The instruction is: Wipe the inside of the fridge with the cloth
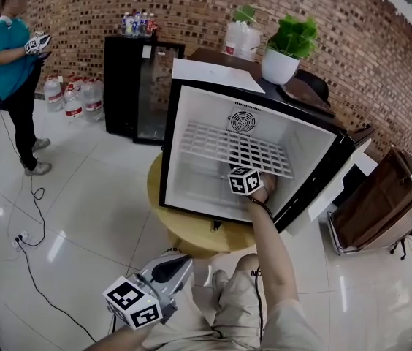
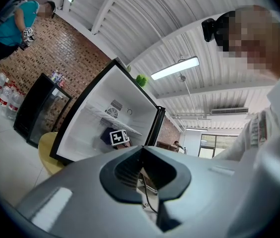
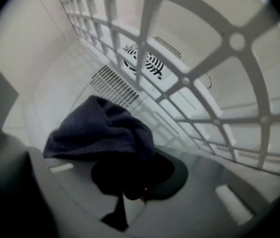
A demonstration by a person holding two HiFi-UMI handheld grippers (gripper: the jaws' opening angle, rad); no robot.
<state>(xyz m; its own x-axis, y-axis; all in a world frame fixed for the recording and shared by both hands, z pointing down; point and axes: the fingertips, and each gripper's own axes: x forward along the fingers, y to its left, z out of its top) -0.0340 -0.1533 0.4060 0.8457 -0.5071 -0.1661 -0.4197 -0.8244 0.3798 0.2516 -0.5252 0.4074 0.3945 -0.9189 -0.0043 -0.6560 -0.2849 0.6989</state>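
Currently right gripper (image 3: 130, 185) pinches dark blue cloth (image 3: 100, 133); it bulges ahead of the jaws, under white wire shelf (image 3: 179, 78). Left gripper (image 2: 141, 175) pressed together, empty.

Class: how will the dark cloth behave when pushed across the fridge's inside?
Probably floppy: the cloth bunches and droops over the right gripper. Likely light, since a pinch holds it. It should drag rather than slide, looking thick and fuzzy.

Hand-held gripper (image 3: 130, 195): jaws clamped on the cloth.
Cloth (image 3: 100, 133): dark blue, bunched.
Wire shelf (image 3: 204, 68): overhead.
Fan vent (image 3: 142, 58): on back wall.
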